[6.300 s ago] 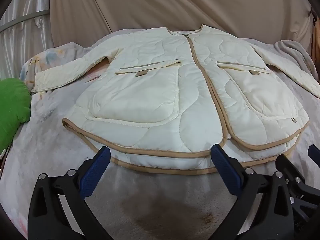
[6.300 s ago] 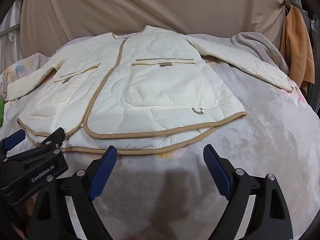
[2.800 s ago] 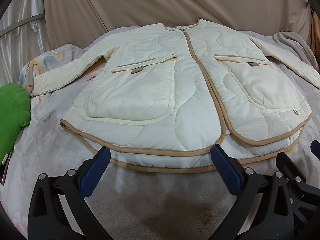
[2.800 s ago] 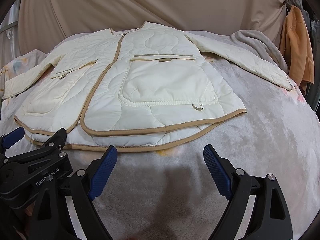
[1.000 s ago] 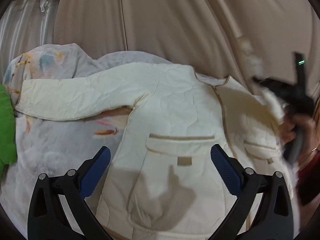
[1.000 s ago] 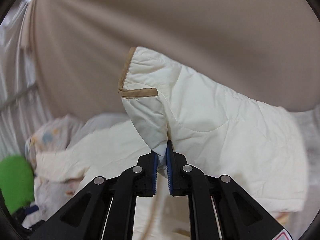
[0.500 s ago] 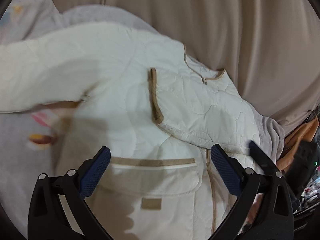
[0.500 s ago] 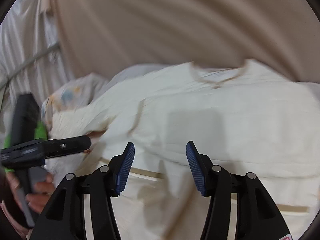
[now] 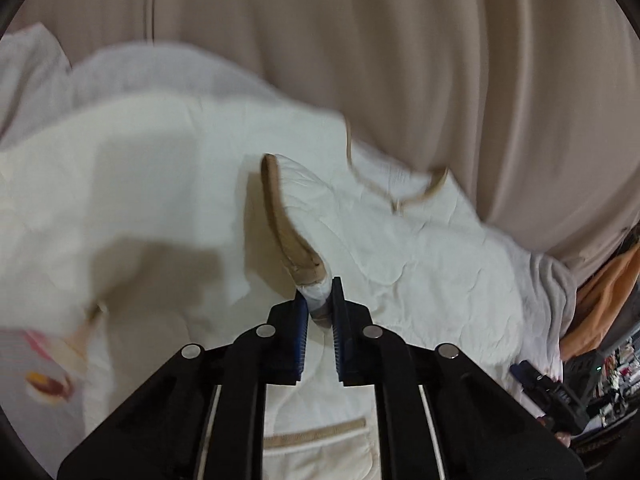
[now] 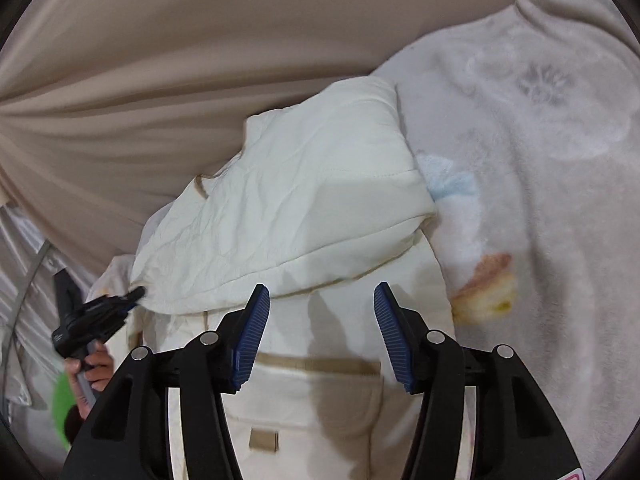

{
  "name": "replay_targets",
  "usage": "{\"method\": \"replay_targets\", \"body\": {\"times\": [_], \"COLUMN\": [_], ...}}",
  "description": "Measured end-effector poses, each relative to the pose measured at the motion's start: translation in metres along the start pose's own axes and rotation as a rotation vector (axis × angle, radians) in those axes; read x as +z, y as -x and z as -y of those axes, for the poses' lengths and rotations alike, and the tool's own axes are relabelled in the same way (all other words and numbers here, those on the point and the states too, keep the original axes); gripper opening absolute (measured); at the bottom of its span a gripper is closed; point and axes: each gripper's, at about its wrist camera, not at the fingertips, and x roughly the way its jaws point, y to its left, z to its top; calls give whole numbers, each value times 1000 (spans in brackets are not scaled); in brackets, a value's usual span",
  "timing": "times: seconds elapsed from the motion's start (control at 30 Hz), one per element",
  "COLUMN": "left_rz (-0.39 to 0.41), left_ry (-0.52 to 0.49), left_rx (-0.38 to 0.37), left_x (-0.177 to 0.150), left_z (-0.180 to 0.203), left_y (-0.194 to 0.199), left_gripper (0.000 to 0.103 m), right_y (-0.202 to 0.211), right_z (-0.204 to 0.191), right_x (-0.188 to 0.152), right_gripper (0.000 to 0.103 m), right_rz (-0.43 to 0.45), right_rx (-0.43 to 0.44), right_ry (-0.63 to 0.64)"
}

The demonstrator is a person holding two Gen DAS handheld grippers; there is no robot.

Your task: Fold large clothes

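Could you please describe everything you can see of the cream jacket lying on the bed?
The jacket is cream, quilted and puffy, edged in tan binding, with a tan-trimmed pocket flap on its front. It lies front up on a pale fleecy blanket, before a beige curtain. One sleeve is folded across the chest. The left tool is closing on its tan-bound cuff; the right tool hovers open above the front, holding nothing.

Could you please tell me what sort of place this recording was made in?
Probably a bedroom at home: the quilted jacket lies on a plush printed blanket that looks spread over a bed, with a beige curtain hanging close behind.
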Motion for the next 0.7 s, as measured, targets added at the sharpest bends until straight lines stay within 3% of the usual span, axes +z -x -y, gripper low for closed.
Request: {"method": "replay_targets", "body": {"times": [0.07, 0.13, 0.17, 0.2, 0.23, 0.3, 0.4, 0.57, 0.7], "left_rz": [37, 27, 9, -12, -38, -74, -46, -6, 20], "left_ry": [-22, -49, -54, -57, -59, -59, -100, -168, -163], "left_rx": [51, 126, 152, 179, 202, 201, 190, 238, 237], "left_x": [10, 11, 8, 3, -3, -18, -35, -43, -47], "left_z": [-5, -12, -16, -22, -27, -35, -29, -19, -20], "left_y": [6, -5, -14, -23, -34, -51, -60, -61, -59], "left_gripper": [10, 10, 10, 10, 10, 11, 15, 18, 24], "right_y": [-8, -13, -14, -15, -18, -19, -28, -15, 23], "right_z": [-1, 4, 7, 10, 11, 8, 15, 7, -22], "right_x": [8, 17, 19, 21, 22, 25, 20, 22, 20], "right_gripper": [55, 55, 50, 30, 16, 6, 4, 7, 9], "right_rz": [28, 55, 65, 80, 89, 110, 107, 93, 203], "right_rx": [11, 79, 111, 134, 119, 75, -93, -174, -336], "right_ry": [-42, -110, -144, -173, -178, -148, -36, 32, 132]}}
